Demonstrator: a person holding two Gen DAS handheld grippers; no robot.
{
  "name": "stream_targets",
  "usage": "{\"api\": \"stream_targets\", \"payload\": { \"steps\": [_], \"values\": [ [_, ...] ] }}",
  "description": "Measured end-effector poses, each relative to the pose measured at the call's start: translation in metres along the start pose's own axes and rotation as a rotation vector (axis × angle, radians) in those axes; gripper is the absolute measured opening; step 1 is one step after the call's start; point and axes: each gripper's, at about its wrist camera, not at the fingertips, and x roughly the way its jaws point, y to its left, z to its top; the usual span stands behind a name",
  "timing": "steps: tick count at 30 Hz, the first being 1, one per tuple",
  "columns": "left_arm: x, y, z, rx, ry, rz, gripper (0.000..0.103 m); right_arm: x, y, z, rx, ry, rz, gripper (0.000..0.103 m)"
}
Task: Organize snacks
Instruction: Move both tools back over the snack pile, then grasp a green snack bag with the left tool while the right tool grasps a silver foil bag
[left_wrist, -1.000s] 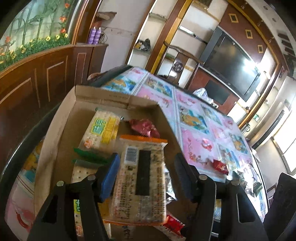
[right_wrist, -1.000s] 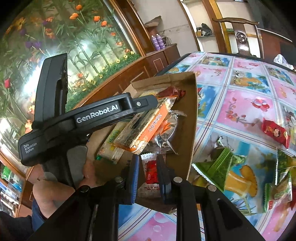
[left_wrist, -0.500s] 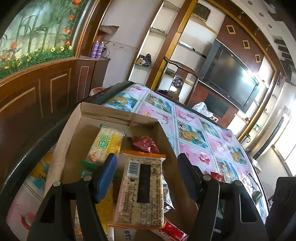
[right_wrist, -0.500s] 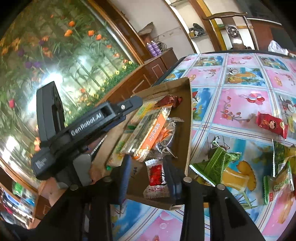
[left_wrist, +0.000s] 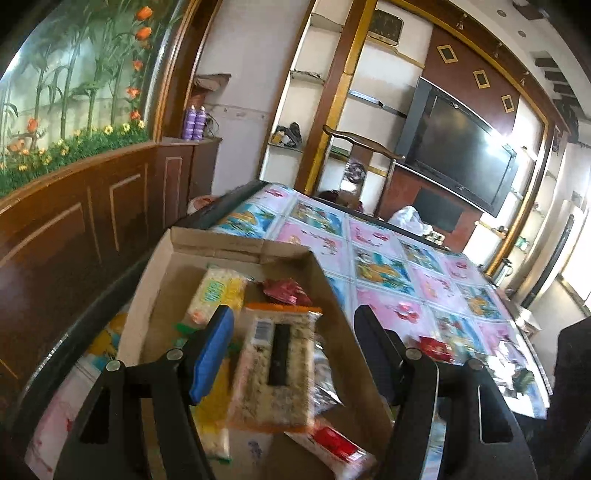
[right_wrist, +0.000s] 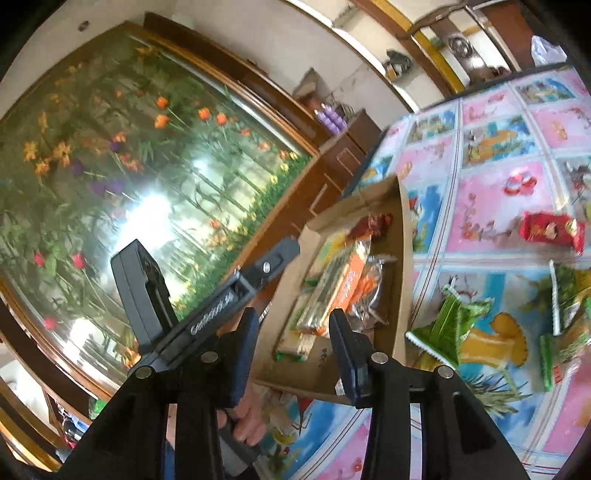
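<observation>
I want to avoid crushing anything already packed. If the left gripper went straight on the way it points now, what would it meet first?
Probably the orange-edged cracker pack lying in the cardboard box, which sits right between the left gripper's open jaws; depth is unclear through the fisheye.

Snack packets (left_wrist: 275, 363) lie in the box (left_wrist: 147, 299); others apparently beside it.

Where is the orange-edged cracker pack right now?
The orange-edged cracker pack lies inside the cardboard box, on top of the other snacks, below the dark red wrapper; in the left wrist view it shows between the open fingers, untouched.
</observation>
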Motion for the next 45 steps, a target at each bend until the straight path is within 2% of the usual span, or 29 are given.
{"api": "stream_targets", "payload": {
  "steps": [1, 3, 6, 12, 13, 17, 20, 22, 24, 27, 31, 35, 38, 40, 45],
  "values": [
    [-0.004, -0.003, 0.001, -0.002, 0.004, -0.012, 0.067, -0.007, 0.0, 0.003, -0.007, -0.007, 0.013, 0.033],
    [-0.014, -0.012, 0.002, 0.011, 0.009, -0.03, 0.067, -0.017, 0.002, 0.009, -0.036, -0.006, 0.025, 0.025],
    [-0.022, -0.029, 0.001, 0.034, 0.034, -0.062, 0.067, -0.048, -0.003, 0.019, -0.073, -0.082, -0.005, 0.025],
    [-0.035, -0.068, -0.002, 0.12, 0.062, -0.094, 0.067, -0.133, -0.036, 0.04, -0.007, -0.29, -0.142, 0.025],
    [-0.033, -0.075, -0.003, 0.131, 0.081, -0.099, 0.067, -0.151, -0.042, 0.044, -0.003, -0.328, -0.193, 0.025],
    [-0.01, -0.096, -0.011, 0.157, 0.202, -0.138, 0.067, -0.199, -0.069, 0.053, 0.048, -0.396, -0.256, 0.028],
    [0.018, -0.111, -0.024, 0.159, 0.329, -0.153, 0.067, -0.216, -0.089, 0.055, 0.094, -0.393, -0.312, 0.032],
    [0.034, -0.12, -0.033, 0.173, 0.381, -0.137, 0.066, -0.228, -0.101, 0.054, 0.15, -0.395, -0.299, 0.034],
    [0.047, -0.132, -0.041, 0.23, 0.407, -0.09, 0.056, -0.235, -0.106, 0.055, 0.175, -0.394, -0.276, 0.034],
    [0.065, -0.139, -0.05, 0.294, 0.455, -0.022, 0.049, -0.237, -0.104, 0.054, 0.169, -0.402, -0.286, 0.036],
    [0.086, -0.138, -0.059, 0.36, 0.505, 0.044, 0.044, -0.237, -0.103, 0.055, 0.175, -0.396, -0.286, 0.038],
    [0.103, -0.14, -0.065, 0.4, 0.533, 0.068, 0.04, -0.233, -0.111, 0.056, 0.199, -0.381, -0.343, 0.039],
    [0.11, -0.147, -0.07, 0.403, 0.578, 0.033, 0.034, -0.225, -0.123, 0.056, 0.223, -0.339, -0.407, 0.039],
    [0.107, -0.154, -0.074, 0.429, 0.562, 0.026, 0.033, -0.214, -0.134, 0.056, 0.244, -0.282, -0.474, 0.039],
    [0.092, -0.165, -0.086, 0.42, 0.553, -0.079, 0.031, -0.194, -0.153, 0.051, 0.258, -0.178, -0.601, 0.039]
  ]
}}
